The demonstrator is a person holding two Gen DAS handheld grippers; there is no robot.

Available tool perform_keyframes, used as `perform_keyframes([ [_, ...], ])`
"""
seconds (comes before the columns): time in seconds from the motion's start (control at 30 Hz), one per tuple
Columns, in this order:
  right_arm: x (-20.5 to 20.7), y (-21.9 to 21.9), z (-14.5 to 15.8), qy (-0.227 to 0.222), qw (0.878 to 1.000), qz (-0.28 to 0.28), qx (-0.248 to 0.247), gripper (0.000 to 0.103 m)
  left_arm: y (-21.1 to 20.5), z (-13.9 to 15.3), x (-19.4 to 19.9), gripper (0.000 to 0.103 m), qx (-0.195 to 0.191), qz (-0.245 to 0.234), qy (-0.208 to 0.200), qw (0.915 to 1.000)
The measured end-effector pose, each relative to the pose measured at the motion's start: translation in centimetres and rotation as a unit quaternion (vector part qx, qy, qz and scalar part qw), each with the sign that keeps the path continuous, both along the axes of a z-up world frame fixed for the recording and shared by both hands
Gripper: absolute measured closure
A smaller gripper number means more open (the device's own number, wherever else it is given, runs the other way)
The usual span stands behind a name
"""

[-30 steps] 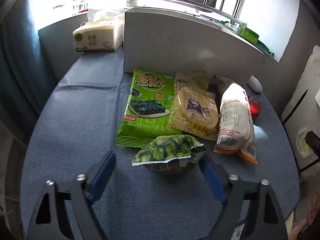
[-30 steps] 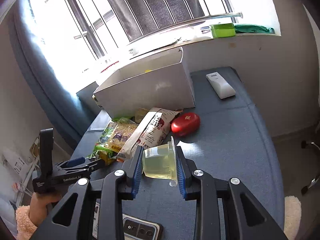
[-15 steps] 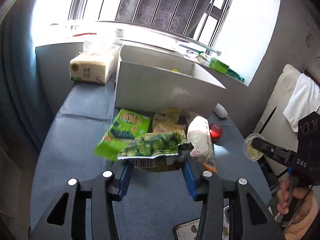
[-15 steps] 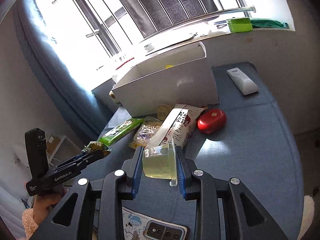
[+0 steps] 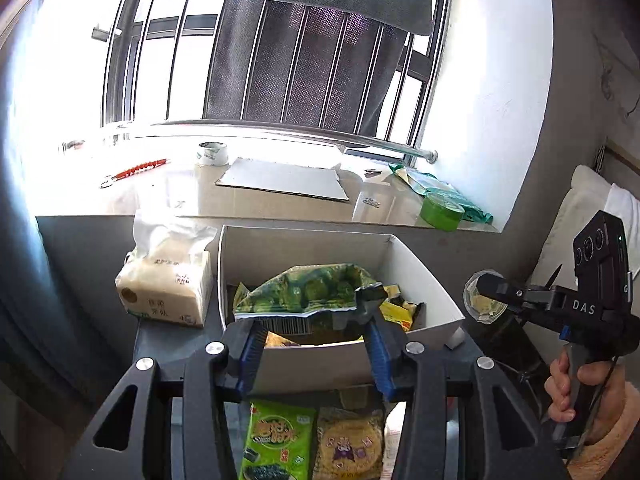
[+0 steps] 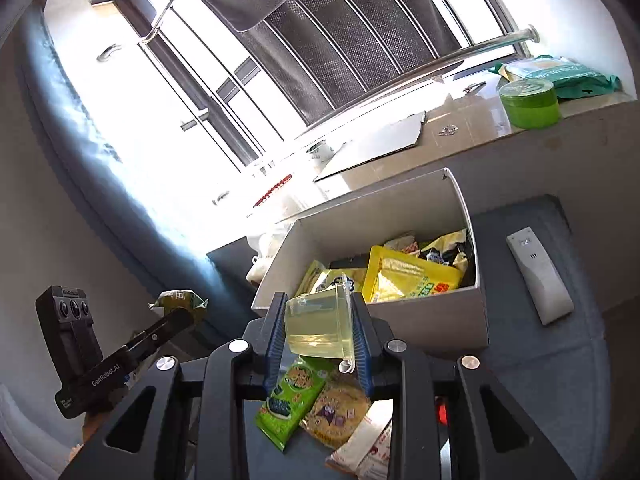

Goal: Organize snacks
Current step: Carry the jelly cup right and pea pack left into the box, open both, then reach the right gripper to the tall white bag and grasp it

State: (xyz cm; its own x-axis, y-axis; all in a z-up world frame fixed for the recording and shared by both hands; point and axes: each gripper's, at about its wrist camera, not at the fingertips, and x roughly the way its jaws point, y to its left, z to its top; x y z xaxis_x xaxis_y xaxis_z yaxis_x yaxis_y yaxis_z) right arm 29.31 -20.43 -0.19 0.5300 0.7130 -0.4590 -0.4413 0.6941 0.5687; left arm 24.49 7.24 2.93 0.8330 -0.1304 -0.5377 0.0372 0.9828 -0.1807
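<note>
My left gripper (image 5: 314,326) is shut on a green pea snack bag (image 5: 306,294), raised in front of the open white box (image 5: 424,272). My right gripper (image 6: 320,330) is shut on a clear jelly cup (image 6: 318,326), held just before the near wall of the white box (image 6: 400,322). Several yellow and white packets (image 6: 412,276) lie inside that box. Below on the blue table lie a green seaweed pack (image 5: 278,440), a yellow corn snack bag (image 5: 346,444) and a white packet (image 6: 370,444). The right gripper with its cup (image 5: 486,300) shows at the right of the left wrist view.
A tissue pack (image 5: 168,284) stands left of the box. A white remote (image 6: 538,274) lies on the table right of the box. A green tape roll (image 5: 440,210), cardboard sheet (image 5: 284,180) and another roll sit on the window sill. A hand (image 5: 576,396) holds the right gripper's handle.
The left gripper closed on the pea bag and lifted it from the table up toward the box. The right gripper rose and moved toward the box with the jelly cup.
</note>
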Motion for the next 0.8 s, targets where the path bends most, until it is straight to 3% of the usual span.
perform_keyframes([
  [0.23,6.8,1.7,-0.3,0.017,0.998,-0.037,-0.05,0.07,-0.2,-1.8,7.7,0.049,0.019,-0.002,0.043,0.9989],
  [0.27,7.3,1.9,-0.5,0.021,0.997,-0.039,-0.06,0.07,-0.1,-2.3,8.3,0.043,0.016,0.006,0.054,0.9984],
  [0.3,7.7,1.7,-0.8,0.026,0.997,-0.044,-0.064,0.069,0.1,-3.0,8.7,0.016,0.013,0.016,0.071,0.9972],
  [0.33,8.0,1.6,-1.1,0.028,0.996,-0.051,-0.065,0.065,0.4,-3.6,9.0,0.0,0.007,0.027,0.088,0.9957],
  [0.37,8.4,1.4,-1.4,0.037,0.996,-0.055,-0.067,0.032,0.7,-4.0,9.0,0.0,0.001,0.033,0.088,0.9956],
  [0.4,8.6,1.1,-1.7,0.048,0.995,-0.06,-0.062,0.011,1.0,-4.3,8.7,0.0,-0.007,0.036,0.085,0.9957],
  [0.43,8.5,0.6,-1.8,0.052,0.995,-0.07,-0.046,0.0,1.2,-4.5,8.4,0.0,-0.01,0.035,0.085,0.9957],
  [0.53,7.8,-0.4,-1.8,0.045,0.996,-0.072,-0.018,0.0,1.5,-4.6,7.3,0.0,-0.008,0.033,0.079,0.9963],
  [0.8,3.7,-0.5,0.0,-0.003,0.998,-0.059,-0.034,0.0,0.9,-1.7,1.8,0.0,0.019,0.022,0.044,0.9986],
])
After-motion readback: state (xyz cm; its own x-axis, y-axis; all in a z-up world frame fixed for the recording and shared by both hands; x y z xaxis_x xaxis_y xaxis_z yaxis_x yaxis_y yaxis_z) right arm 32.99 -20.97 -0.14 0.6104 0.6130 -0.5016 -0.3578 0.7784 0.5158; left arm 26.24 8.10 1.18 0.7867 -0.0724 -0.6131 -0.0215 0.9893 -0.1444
